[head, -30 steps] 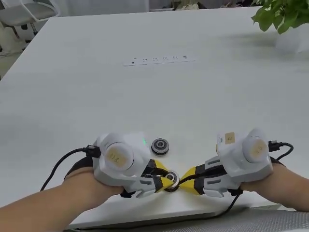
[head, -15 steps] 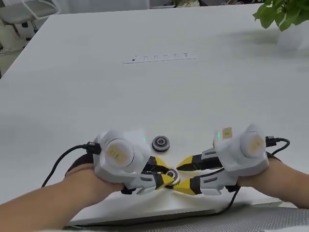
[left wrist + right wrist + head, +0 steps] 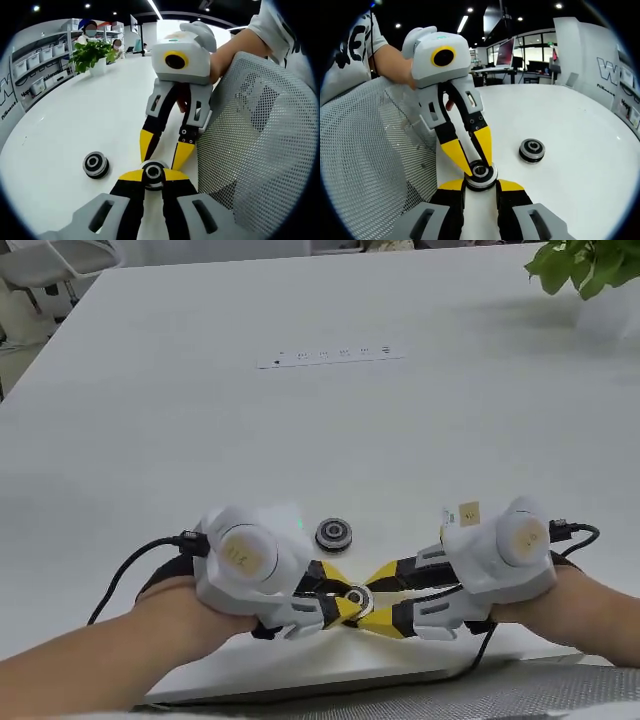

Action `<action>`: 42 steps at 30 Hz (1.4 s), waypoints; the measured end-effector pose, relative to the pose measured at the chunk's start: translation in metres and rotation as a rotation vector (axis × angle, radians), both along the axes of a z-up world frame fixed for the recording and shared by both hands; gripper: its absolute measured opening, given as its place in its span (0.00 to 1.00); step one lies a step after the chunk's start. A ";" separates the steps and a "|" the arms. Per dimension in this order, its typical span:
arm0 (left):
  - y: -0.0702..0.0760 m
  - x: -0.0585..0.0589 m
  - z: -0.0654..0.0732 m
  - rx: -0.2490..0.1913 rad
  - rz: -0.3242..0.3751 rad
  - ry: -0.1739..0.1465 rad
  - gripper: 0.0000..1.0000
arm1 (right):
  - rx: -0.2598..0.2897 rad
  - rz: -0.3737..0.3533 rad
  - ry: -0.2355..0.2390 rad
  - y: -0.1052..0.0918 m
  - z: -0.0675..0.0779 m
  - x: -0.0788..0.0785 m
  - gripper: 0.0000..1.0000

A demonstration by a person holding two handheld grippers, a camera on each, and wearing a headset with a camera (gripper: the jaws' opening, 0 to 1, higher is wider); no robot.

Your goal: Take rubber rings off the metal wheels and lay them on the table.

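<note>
Left tool (image 3: 336, 597) is being held pressed together, pinching a small round silver metal wheel with a black rubber ring (image 3: 153, 172) right at its yellow tips. Whether the wheel is touching the white desk (image 3: 180, 420) cannot be told.

Right tool (image 3: 382, 600) is being held spread, pointed tip to tip at the left tool. Its yellow tips are being positioned either side of the same wheel; contact with the ring cannot be told.

A second matching wheel (image 3: 333, 533), ring on, is lying flat on the desk just beyond both tools' tips, apart from them: left of the left tool's jaws (image 3: 95, 164) and right of the right tool's jaws (image 3: 532, 150).

A grey mesh chair back (image 3: 375, 150) is being seen behind the tools, on the person's side. A flush white socket strip (image 3: 330, 358) and a green leafy plant (image 3: 585, 265) are sitting well ahead of the tools.
</note>
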State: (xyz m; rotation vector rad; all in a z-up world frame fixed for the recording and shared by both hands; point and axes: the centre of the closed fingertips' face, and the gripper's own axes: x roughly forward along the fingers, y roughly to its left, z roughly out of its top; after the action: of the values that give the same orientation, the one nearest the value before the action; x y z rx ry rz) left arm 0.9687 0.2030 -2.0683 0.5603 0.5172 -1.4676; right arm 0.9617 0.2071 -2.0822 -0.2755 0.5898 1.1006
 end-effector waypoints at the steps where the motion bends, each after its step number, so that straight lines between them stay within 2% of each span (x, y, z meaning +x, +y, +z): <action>1: 0.000 0.000 0.000 0.000 0.000 0.000 0.08 | 0.001 -0.004 0.002 -0.001 0.000 0.000 0.21; 5: 0.000 0.000 0.000 -0.001 0.001 0.001 0.08 | 0.002 -0.013 0.006 -0.003 0.000 -0.001 0.18; 7: 0.000 0.000 0.000 -0.001 0.004 0.000 0.08 | -0.044 -0.015 0.003 -0.010 -0.005 -0.002 0.12; 9: 0.001 0.001 0.000 -0.001 0.007 0.001 0.08 | -0.026 -0.032 0.026 -0.010 -0.004 -0.001 0.05; 21: 0.001 0.001 0.000 0.001 0.011 -0.001 0.08 | -0.020 -0.055 0.038 -0.011 -0.004 0.001 0.01; 27: 0.001 0.001 0.000 0.003 0.009 -0.004 0.08 | 0.013 -0.101 0.080 -0.014 -0.002 0.003 0.00; 29: 0.001 0.001 0.000 0.004 0.010 -0.005 0.08 | 0.043 -0.124 0.102 -0.013 0.001 0.003 0.00; 35: 0.001 0.001 0.000 0.005 0.011 -0.008 0.08 | 0.060 -0.143 0.126 -0.014 0.002 0.003 0.00; 37: 0.001 0.001 0.000 0.005 0.012 -0.008 0.08 | 0.085 -0.166 0.155 -0.014 0.002 0.003 0.00; 41: 0.001 0.001 0.000 0.006 0.014 -0.010 0.08 | 0.129 -0.197 0.176 -0.015 0.006 0.004 0.00; 42: 0.001 0.001 0.000 0.006 0.015 -0.010 0.08 | 0.162 -0.216 0.190 -0.014 0.010 0.006 0.00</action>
State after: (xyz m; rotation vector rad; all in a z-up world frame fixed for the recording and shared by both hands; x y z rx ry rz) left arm 0.9698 0.2037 -2.0685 0.5671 0.5170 -1.4490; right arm 0.9675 0.1927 -2.0720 0.0341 0.6785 0.9647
